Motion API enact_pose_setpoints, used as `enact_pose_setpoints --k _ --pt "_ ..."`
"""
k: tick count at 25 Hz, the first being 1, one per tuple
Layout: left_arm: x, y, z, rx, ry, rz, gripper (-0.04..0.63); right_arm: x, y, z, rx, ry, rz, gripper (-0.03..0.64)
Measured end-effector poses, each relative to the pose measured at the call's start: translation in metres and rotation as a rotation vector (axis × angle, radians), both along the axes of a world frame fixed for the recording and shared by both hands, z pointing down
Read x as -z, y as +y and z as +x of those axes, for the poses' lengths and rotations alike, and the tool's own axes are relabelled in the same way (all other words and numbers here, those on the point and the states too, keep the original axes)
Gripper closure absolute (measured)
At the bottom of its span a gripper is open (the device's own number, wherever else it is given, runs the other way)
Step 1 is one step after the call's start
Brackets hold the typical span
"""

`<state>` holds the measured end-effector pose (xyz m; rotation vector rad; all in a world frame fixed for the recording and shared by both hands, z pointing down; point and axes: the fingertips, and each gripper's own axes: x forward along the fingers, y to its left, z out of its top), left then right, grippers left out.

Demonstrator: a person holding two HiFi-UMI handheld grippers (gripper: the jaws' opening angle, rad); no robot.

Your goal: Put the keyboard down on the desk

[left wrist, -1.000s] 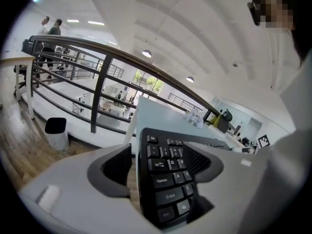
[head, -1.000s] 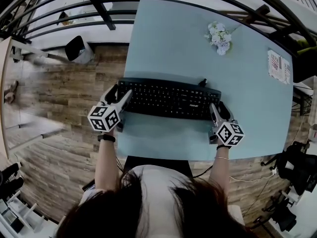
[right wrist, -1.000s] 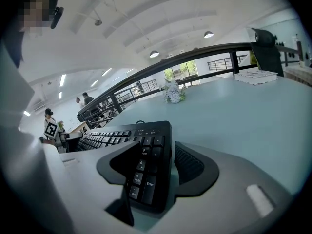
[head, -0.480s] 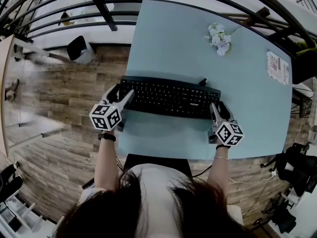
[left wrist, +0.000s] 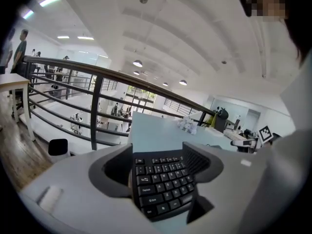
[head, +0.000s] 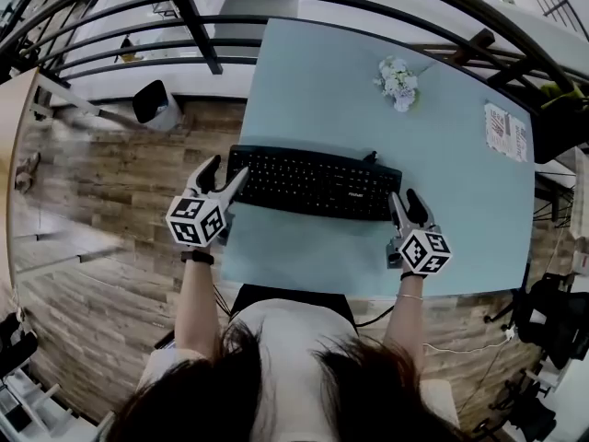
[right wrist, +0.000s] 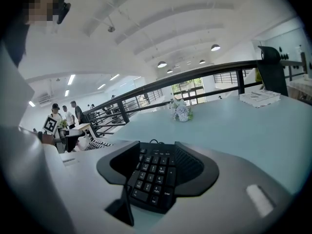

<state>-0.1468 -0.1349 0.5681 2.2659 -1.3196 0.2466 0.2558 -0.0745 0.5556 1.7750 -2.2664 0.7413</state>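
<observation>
A black keyboard (head: pixel 313 184) lies lengthwise across the near part of the light-blue desk (head: pixel 322 72), its left end at the desk's left edge. My left gripper (head: pixel 223 171) is shut on the keyboard's left end, one finger outside it and one over the keys. At the right end, my right gripper (head: pixel 406 201) is shut on the keyboard too. In the left gripper view the keyboard (left wrist: pixel 163 184) fills the gap between the jaws. In the right gripper view the number-pad end of the keyboard (right wrist: pixel 153 177) sits between the jaws, and its cable leaves the far edge.
A small white flower bunch (head: pixel 396 81) stands at the desk's far side, and a printed paper (head: pixel 502 129) lies at the far right. A black railing (head: pixel 193 17) runs behind and to the left. A black-and-white bin (head: pixel 152 101) stands on the wooden floor at left.
Both grippers and the keyboard stay almost where they were on the desk. Only the head view has shifted a little.
</observation>
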Motion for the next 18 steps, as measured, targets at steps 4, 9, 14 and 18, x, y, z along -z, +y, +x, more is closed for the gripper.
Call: enact_pose_setpoints --k 4,9,14,18 --pt "0.035 0.002 0.0 -0.002 -0.001 0.066 0.239 0.03 -0.001 -0.008 0.035 0.012 0.052 0.419" --pt "0.068 0.012 -0.002 -0.011 -0.01 0.122 0.239 0.058 0.002 -0.028 0.115 0.025 0.086 0.42" --pt "0.102 0.021 0.002 -0.028 -0.004 0.189 0.241 0.099 0.004 -0.039 0.141 0.052 0.188 0.42" --pt "0.127 0.035 0.008 -0.044 0.01 0.242 0.25 0.129 0.013 -0.048 0.171 0.072 0.257 0.42"
